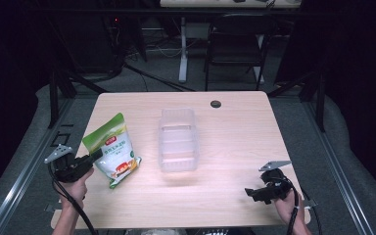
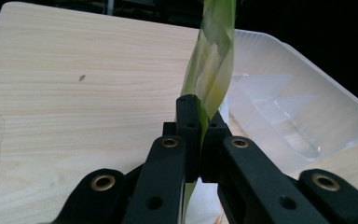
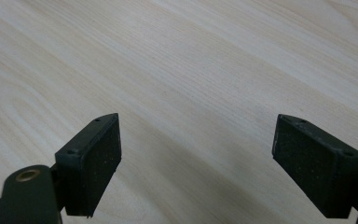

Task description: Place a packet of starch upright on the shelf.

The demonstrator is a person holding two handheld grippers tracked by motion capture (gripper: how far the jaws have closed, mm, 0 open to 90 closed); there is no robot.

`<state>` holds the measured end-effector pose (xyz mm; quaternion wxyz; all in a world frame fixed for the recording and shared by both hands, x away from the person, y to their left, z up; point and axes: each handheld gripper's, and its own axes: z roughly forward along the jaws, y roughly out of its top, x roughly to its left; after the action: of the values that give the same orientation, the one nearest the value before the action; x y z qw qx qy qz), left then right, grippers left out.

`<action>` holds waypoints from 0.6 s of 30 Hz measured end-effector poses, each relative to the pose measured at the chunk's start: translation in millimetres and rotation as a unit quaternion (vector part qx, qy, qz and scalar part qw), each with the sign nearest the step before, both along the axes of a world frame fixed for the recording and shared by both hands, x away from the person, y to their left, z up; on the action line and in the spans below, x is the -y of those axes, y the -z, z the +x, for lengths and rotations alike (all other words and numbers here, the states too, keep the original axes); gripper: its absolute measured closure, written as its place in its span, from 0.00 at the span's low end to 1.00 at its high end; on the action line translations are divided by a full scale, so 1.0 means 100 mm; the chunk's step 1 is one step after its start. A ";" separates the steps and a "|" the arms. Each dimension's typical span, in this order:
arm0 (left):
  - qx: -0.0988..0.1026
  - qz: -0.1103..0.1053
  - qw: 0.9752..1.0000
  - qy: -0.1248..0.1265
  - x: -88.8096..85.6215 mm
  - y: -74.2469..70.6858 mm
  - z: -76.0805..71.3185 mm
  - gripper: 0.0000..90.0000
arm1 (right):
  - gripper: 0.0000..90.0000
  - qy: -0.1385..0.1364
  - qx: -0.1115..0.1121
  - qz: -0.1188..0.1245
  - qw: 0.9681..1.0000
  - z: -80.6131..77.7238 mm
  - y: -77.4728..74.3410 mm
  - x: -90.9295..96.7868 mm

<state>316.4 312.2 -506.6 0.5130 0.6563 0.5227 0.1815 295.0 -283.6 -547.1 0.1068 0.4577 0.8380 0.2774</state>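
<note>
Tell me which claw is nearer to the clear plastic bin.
Left. The left claw, clamped on the green snack bag, sits just beyond the bag from the clear plastic bin. The right claw hovers open, empty, near the table's front right corner.

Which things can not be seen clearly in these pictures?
- Print on the bag: too small in the high view; the left gripper view shows the bag edge-on.
- Bag's lower part: hidden behind the left tongs in the left gripper view.
- Inside of the clear bin: its far end is cut off in the left gripper view.
</note>
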 end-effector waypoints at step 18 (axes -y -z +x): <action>0.034 0.032 0.998 0.046 0.15 -0.19 -0.03 1.00 | 0.17 -0.006 0.002 -0.001 1.000 -0.01 -0.02 0.00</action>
<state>312.9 297.5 -487.3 0.5170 0.6891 0.4684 0.1963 294.1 -283.2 -545.3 0.1072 0.4517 0.8410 0.2777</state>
